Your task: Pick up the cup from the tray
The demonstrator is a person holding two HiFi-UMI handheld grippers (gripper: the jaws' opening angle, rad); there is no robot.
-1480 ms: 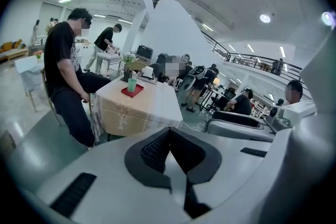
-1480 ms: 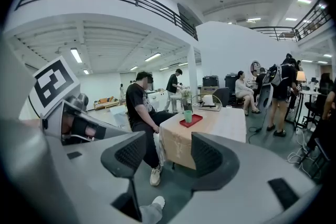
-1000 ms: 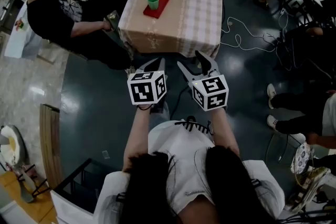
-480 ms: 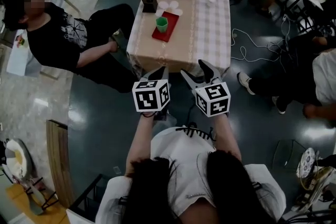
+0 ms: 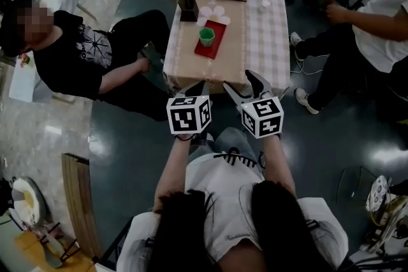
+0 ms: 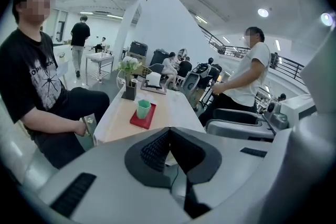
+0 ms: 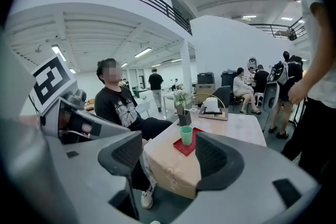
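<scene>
Head view: the table (image 5: 258,41) with the tray (image 5: 215,27) and cup (image 5: 206,36) lies nearer ahead of both grippers than a second ago. We judge the approach unfinished.
Left gripper view: the left gripper (image 6: 168,132) has its jaws together, empty.
Right gripper view: the right gripper (image 7: 170,155) is opening, with the cup (image 7: 186,135) well ahead of its jaws.

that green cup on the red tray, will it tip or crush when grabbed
The green cup looks like thin plastic: probably light, maybe squashable. It stands upright, taller than wide, on the red tray, so a sideways nudge could tip it.
</scene>
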